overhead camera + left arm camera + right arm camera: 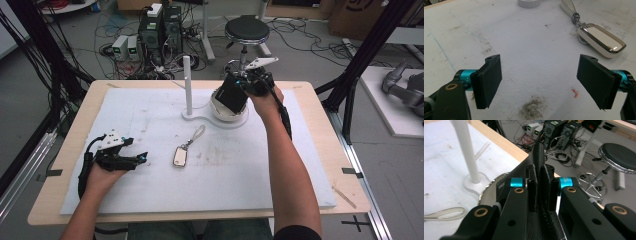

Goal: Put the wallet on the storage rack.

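Black leather wallet (233,93) is being pinched along its edge by the right gripper (246,84), whose two black jaws are closing tight on it with only the thin leather between them; the right gripper view is showing the wallet (541,170) rising upright from between the jaws. The wallet is hanging tilted over a round white bowl (223,113) near the middle of the desk's far edge, and whether it is touching the bowl cannot be told. The bowl is sitting at one end of a flat white base, and a tall white post (188,85) is standing upright at the other end, just beside it. The left gripper (141,159) is resting near the left edge of the desk (70,145), its jaws standing wide apart and holding nothing, with bare white mat (534,62) between them in the left gripper view. A silver key fob (180,156) with a looped strap (198,134) is lying flat on the mat near the desk's centre, just beyond the left gripper's open jaws and not touching them. The person's right forearm is reaching across the desk from the near edge to the far edge. Beyond the far edge, a black round stool (247,30) and computer towers (161,27) are standing on the floor among cables.
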{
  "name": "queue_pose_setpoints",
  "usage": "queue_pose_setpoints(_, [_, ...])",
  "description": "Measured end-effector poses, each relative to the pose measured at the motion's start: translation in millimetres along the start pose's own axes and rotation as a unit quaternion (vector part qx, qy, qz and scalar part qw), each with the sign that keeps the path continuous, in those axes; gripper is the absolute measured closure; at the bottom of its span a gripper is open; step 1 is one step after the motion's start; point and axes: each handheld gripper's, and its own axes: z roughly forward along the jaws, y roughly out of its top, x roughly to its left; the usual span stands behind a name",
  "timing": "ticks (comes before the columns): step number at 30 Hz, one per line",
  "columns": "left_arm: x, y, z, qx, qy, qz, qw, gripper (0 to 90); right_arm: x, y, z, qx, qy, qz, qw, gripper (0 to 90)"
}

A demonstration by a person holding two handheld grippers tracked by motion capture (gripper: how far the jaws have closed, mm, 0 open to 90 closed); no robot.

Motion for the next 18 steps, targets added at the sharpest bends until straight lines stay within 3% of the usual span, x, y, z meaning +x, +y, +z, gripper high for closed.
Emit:
queue_pose_setpoints(6, [0.5, -1.5, 0.1, 0.003, 0.002, -0.001, 1.0000, 20.3, -4.4, -3.4, 3.3, 0.002, -0.012, 0.001, 0.9999, 83.9])
queue_pose_setpoints(12, [0.2, -1.5, -0.3, 0.000, 0.001, -0.001, 1.0000, 20.3, 1.7, -9.2, 9.1, 0.000, -0.022, -0.013, 0.9997, 83.7])
queue_pose_setpoints(14, [-0.1, -1.5, -0.1, 0.000, 0.001, 0.000, 1.0000, 20.3, 2.3, -10.0, 9.8, 0.001, -0.022, -0.007, 0.9997, 83.7])
queue_pose_setpoints(18, [-0.4, -1.4, 0.1, -0.001, 0.001, -0.001, 1.0000, 20.2, 7.8, -9.5, 13.2, 0.014, -0.025, -0.023, 0.9993, 83.6])
